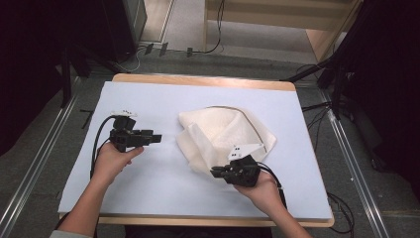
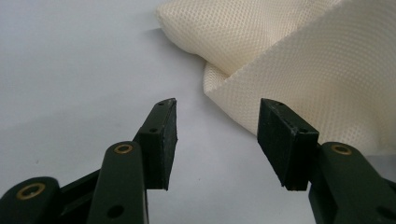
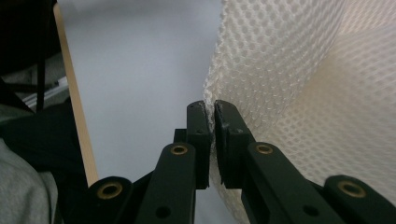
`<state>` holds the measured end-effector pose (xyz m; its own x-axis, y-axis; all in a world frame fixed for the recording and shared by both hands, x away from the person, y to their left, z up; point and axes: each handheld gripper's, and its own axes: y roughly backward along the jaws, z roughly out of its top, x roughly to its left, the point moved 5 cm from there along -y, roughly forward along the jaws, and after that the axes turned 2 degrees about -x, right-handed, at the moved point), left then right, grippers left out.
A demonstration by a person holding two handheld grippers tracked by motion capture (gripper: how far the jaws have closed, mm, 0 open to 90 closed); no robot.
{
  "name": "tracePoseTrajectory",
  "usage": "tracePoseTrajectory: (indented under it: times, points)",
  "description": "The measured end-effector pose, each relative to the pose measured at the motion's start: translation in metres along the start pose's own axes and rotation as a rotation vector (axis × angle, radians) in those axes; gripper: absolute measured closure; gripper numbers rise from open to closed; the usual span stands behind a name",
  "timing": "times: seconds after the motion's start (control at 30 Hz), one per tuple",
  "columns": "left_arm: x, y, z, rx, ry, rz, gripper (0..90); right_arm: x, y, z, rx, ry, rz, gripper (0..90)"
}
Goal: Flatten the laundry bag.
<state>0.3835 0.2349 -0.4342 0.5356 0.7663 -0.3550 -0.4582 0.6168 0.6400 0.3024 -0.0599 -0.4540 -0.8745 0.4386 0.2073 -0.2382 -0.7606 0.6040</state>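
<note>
A cream mesh cloth [image 1: 223,136] lies crumpled and partly folded on the pale sheet [image 1: 148,188] that covers the table. My right gripper [image 1: 217,172] is at the cloth's near edge, and its jaws are shut on a fold of the mesh cloth [image 3: 261,70], which rises from between the pads [image 3: 201,135]. My left gripper [image 1: 156,138] is held to the left of the cloth, pointing toward it. Its jaws stand apart with bare sheet between them, and the folded corner of the cloth [image 2: 299,70] lies just beyond the right pad [image 2: 282,140].
The table's wooden front edge [image 1: 208,221] runs close under both hands. Black cables [image 1: 96,144] trail from the grippers. Dark stands and floor cables [image 1: 317,109] lie beyond the table's right and far sides.
</note>
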Motion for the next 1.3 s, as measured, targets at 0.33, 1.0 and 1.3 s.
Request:
tracePoseTrajectory:
  times: [0.33, 1.0, 1.3]
  points:
    - [-0.009, -0.007, 0.009, 0.000, -0.038, -0.019, 48.5, 0.000, -0.039, -0.029, 0.109, -0.010, 0.024, 85.6]
    - [-0.011, -0.005, 0.012, 0.003, -0.065, -0.014, 48.1, -0.005, 0.043, 0.003, -0.087, -0.052, 0.025, 75.7]
    - [-0.040, 0.011, 0.033, 0.006, -0.074, -0.069, 50.3, -0.035, 0.043, 0.007, -0.080, -0.063, -0.116, 75.2]
